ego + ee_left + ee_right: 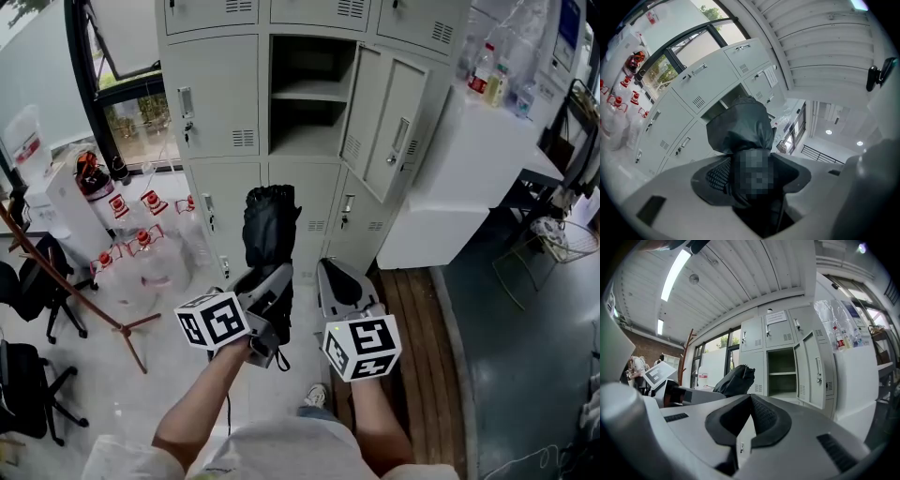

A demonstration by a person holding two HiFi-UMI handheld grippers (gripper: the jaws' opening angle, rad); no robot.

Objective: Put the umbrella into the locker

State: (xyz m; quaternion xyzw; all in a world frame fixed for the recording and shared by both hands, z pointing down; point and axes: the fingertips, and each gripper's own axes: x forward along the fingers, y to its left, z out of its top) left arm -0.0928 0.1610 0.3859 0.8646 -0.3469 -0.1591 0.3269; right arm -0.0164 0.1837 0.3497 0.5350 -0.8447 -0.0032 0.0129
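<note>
A folded black umbrella (pixel 269 230) stands upright in my left gripper (pixel 272 281), whose jaws are shut on its lower part. In the left gripper view the umbrella (pixel 740 133) fills the space between the jaws. The grey locker bank (pixel 216 103) stands ahead, with one compartment (pixel 309 98) open, a shelf inside and its door (pixel 389 122) swung to the right. My right gripper (pixel 339 281) hangs beside the left one, shut with nothing in it; its pads (pixel 761 420) meet in the right gripper view, where the umbrella (pixel 733 380) and open compartment (pixel 782 376) also show.
Clear water jugs with red caps (pixel 141 239) stand on the floor at the left. A wooden coat stand (pixel 84 300) leans at the left, next to black chairs (pixel 28 281). A white counter with bottles (pixel 487 122) is at the right.
</note>
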